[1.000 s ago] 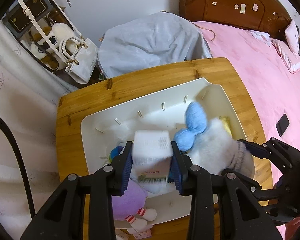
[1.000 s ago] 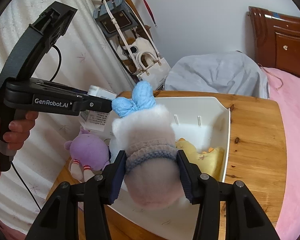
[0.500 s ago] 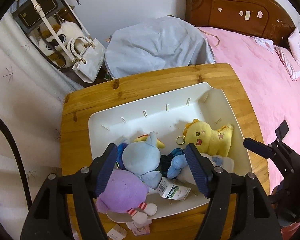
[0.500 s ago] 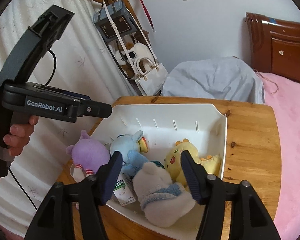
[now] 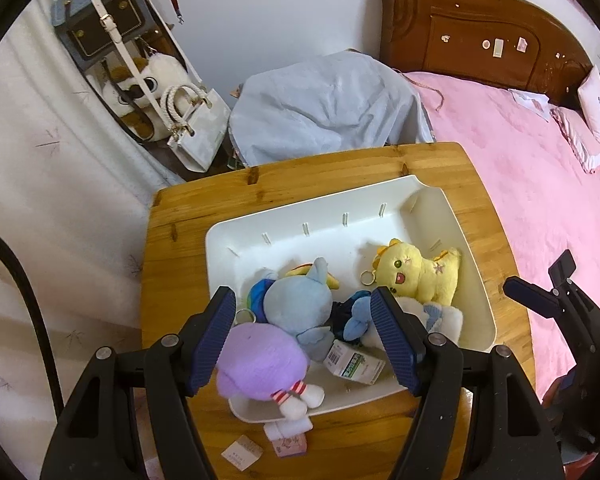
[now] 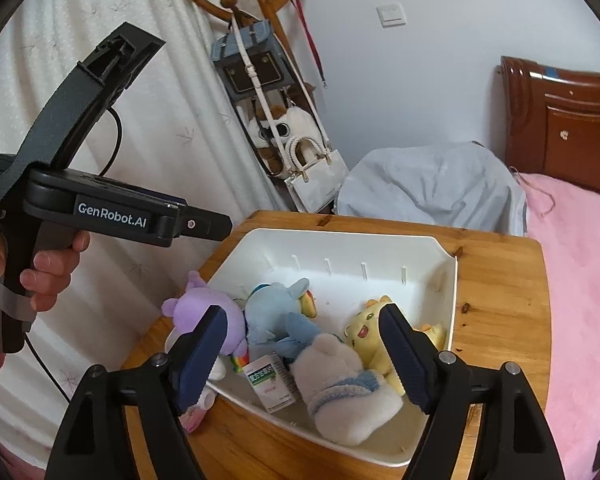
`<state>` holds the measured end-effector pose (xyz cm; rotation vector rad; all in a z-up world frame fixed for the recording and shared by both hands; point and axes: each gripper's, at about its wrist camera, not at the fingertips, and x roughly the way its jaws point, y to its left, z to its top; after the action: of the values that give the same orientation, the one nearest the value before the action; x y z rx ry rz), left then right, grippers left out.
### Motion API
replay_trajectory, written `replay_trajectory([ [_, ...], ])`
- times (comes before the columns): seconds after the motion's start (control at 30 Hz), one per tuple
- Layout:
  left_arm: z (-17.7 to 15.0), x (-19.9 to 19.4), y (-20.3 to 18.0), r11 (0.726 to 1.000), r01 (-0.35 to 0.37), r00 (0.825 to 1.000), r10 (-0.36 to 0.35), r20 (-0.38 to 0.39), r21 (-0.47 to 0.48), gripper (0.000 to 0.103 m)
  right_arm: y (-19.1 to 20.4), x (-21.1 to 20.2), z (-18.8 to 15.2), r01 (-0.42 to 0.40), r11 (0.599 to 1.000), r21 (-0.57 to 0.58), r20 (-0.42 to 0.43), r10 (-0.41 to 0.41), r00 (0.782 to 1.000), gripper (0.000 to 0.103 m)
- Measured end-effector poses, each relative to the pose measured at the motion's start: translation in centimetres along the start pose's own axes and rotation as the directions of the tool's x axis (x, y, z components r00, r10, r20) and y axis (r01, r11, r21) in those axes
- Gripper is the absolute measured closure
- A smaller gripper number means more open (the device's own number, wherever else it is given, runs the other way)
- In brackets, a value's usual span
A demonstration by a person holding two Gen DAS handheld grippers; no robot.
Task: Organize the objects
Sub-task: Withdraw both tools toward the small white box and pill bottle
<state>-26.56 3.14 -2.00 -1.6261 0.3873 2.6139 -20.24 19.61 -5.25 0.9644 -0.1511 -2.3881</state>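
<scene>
My left gripper [image 5: 304, 340] hangs wide and empty; my right gripper's [image 6: 302, 354] jaws are opening, empty. Toys and carton [image 6: 270, 386] lie in the white bin [image 6: 454, 280]; purple plush [image 5: 260, 364] overhangs its near-left rim, tags [image 5: 242, 452] remain on the worktop [image 5: 172, 240].

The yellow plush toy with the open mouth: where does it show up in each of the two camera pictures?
Left wrist view: the yellow plush toy lies right of centre, in the white plastic tray's far right part.
Right wrist view: it lies low and right of centre, partly behind the right gripper's finger.
Shared landmark: the small white and green carton at the tray's near edge.
</scene>
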Motion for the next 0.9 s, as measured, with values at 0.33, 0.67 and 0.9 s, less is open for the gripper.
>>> replay_trajectory([
  [0.33, -3.0, -4.3, 3.1, 0.996, -0.034, 0.999, 0.037, 0.035, -0.084, 0.029, 3.9, -2.0, 0.4, -0.015, 0.999, -0.044, -0.025, 0.014, 1.0, 0.022],
  [0.67, -8.5, -6.3, 8.2, 0.966, -0.089, 0.995, 0.097, 0.02, -0.243, 0.029, 8.0, -2.7, 0.1, -0.065, 0.997, -0.03, -0.057, 0.063, 0.996, 0.022],
  [0.9, -12.6, -6.1, 10.8, 0.946, -0.112, 0.994, 0.108, -0.031, -0.304, 0.029, 10.9, -1.7, -1.6, -0.106, 0.994, -0.002, -0.111, 0.105, 0.988, 0.022],
])
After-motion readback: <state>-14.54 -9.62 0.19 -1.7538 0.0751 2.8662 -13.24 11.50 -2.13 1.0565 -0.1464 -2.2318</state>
